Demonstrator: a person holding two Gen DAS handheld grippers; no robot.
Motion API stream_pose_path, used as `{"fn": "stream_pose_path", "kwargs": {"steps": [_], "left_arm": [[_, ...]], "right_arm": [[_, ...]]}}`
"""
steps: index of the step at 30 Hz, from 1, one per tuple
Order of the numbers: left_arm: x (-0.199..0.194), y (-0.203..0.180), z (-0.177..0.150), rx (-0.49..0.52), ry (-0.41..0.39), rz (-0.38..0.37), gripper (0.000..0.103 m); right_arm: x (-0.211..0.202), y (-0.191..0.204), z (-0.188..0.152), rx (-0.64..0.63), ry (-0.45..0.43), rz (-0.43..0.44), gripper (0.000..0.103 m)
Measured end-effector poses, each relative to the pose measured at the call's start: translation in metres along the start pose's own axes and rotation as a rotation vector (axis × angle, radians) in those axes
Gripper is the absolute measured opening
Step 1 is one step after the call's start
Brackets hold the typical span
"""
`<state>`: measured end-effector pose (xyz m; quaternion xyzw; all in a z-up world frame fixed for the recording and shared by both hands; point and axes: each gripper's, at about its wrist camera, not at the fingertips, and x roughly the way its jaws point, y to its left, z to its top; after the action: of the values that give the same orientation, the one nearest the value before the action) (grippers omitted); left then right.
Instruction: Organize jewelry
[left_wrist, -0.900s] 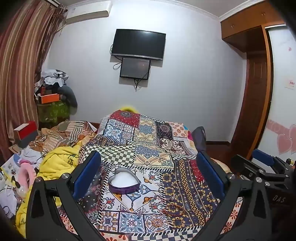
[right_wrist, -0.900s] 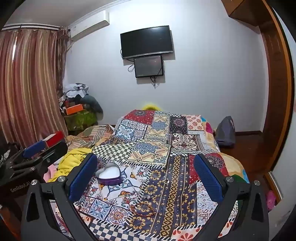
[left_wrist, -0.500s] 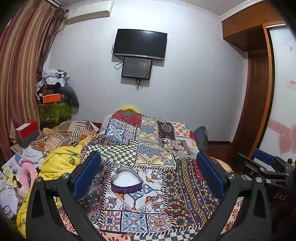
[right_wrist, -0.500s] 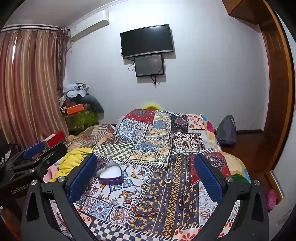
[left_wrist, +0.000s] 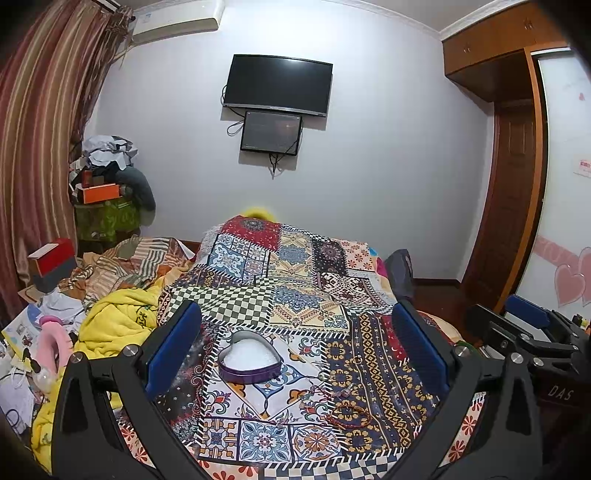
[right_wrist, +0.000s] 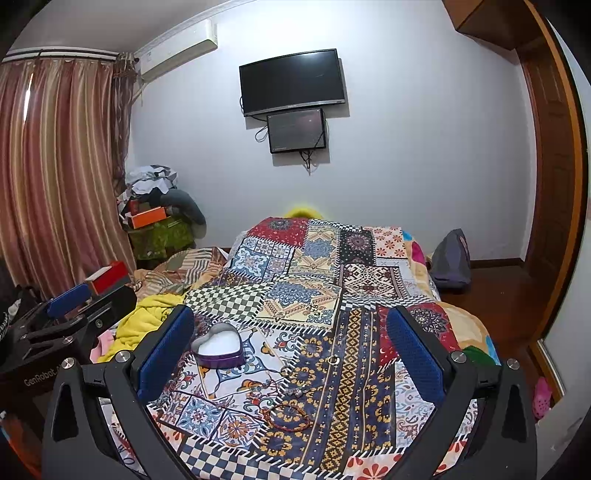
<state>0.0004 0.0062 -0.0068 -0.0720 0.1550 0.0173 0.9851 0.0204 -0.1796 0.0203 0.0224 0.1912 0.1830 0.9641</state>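
While the heart-shaped box (left_wrist: 248, 361) is being brought slightly nearer in both views than a moment ago, the left gripper (left_wrist: 295, 350) and right gripper (right_wrist: 290, 350) are being held wide open and empty — the red bracelet (right_wrist: 289, 417) is lying untouched on the patchwork quilt (right_wrist: 332, 288) — an approach just being begun.

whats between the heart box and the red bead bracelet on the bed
In the right wrist view, a beaded chain lies on the quilt between the heart box and the red bead bracelet. A small ring sits off to the side.
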Motion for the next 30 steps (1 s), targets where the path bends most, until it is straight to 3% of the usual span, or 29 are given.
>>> {"fn": "stream_pose_path", "kwargs": {"steps": [30], "left_arm": [[0.0018,0.0018,0.0041,0.000,-0.007,-0.025,0.103]], "right_arm": [[-0.0007,0.0005,0.0072,-0.002,0.010,-0.025,0.103]]}}
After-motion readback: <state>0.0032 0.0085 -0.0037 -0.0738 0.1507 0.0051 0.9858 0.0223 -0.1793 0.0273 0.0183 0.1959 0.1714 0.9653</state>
